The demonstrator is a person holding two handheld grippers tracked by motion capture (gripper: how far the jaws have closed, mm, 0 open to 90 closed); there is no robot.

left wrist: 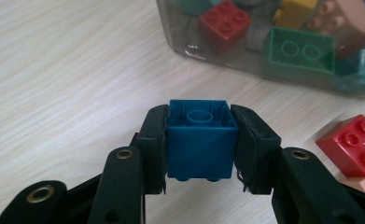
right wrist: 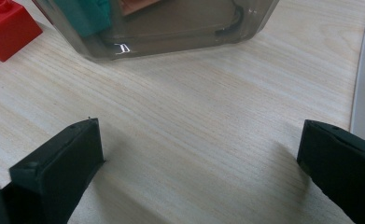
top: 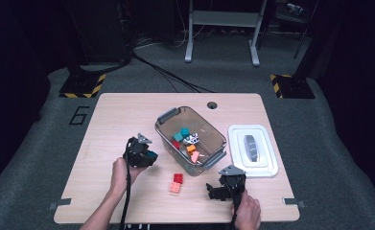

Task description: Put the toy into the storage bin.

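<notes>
My left gripper [left wrist: 199, 144] is shut on a blue brick [left wrist: 198, 140], its hollow underside facing the camera, held a little above the table. From above, that gripper [top: 146, 155] sits just left of the clear bin [top: 167, 119], with the blue brick [top: 151, 155] at its tip. The bin holds several bricks in red, green, teal, yellow and orange. A red brick [top: 178, 178] and a pink brick [top: 175, 188] lie on the table in front of the bin. My right gripper [top: 215, 191] rests low near the table's front right with its jaws wide open [right wrist: 199, 154] and nothing between them.
The bin's white lid [top: 252, 149] lies flat to the right of the bin, close to my right gripper. The wooden table [top: 123, 110] has a cable hole [top: 212, 105] at the back. The bin's wall [right wrist: 171, 32] stands just ahead of the right jaws.
</notes>
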